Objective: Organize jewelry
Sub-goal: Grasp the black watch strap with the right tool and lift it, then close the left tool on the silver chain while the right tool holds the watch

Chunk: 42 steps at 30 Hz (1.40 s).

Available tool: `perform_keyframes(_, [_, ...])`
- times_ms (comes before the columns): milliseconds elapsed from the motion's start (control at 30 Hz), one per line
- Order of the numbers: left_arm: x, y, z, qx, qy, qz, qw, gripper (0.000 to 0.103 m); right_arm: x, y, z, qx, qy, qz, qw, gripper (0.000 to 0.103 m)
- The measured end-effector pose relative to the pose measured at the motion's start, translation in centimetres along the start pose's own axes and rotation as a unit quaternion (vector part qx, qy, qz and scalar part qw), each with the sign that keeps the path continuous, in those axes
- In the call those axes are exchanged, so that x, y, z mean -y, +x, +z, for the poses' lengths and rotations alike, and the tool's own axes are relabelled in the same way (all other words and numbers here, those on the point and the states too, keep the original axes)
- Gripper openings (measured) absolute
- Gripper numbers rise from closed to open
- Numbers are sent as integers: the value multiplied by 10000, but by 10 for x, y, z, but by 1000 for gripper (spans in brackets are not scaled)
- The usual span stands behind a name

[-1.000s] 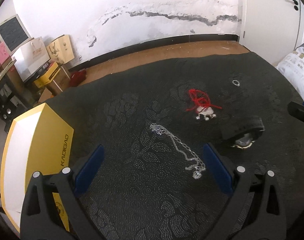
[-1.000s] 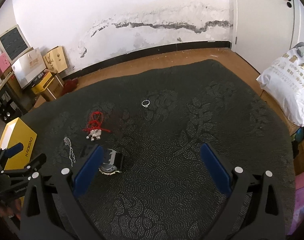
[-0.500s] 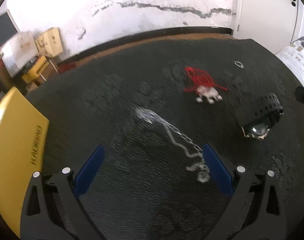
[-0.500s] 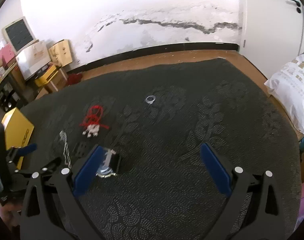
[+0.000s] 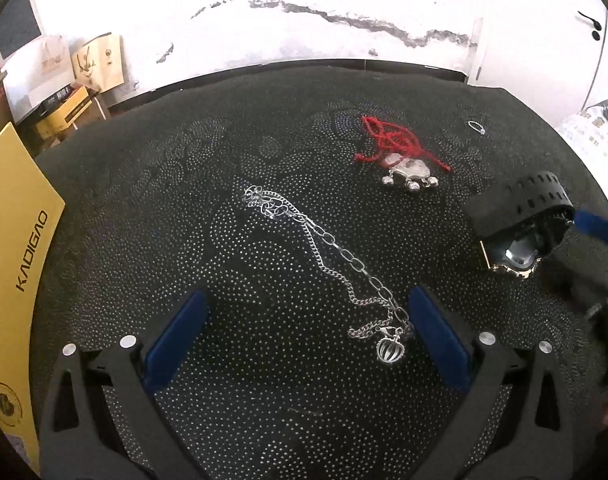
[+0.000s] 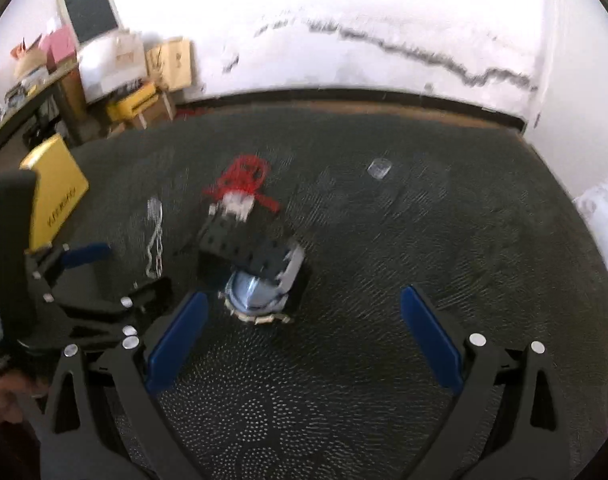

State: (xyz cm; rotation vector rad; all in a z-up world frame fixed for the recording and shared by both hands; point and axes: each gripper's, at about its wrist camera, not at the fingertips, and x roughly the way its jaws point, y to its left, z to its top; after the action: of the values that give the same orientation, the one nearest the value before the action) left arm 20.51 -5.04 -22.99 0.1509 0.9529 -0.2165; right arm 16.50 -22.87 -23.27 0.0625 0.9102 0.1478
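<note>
Chain (image 5: 328, 248) pendant end beside left tongs (image 5: 308, 334) right finger, ungripped

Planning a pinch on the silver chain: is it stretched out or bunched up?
Mostly stretched out. The chain runs in a long diagonal line across the cloth, bunched only at its far end, pendant at the near end.

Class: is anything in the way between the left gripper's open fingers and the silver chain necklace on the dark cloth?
Nothing visible. The left gripper is open, and the silver chain necklace lies on bare cloth, its pendant end between the fingers, beside the right one.
</note>
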Motion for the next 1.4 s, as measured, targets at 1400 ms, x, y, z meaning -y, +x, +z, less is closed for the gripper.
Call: perform_keyframes(1400, [3, -10, -5, 87, 103, -45, 9999, 81, -15, 21, 4, -138, -656, 102, 9977, 56])
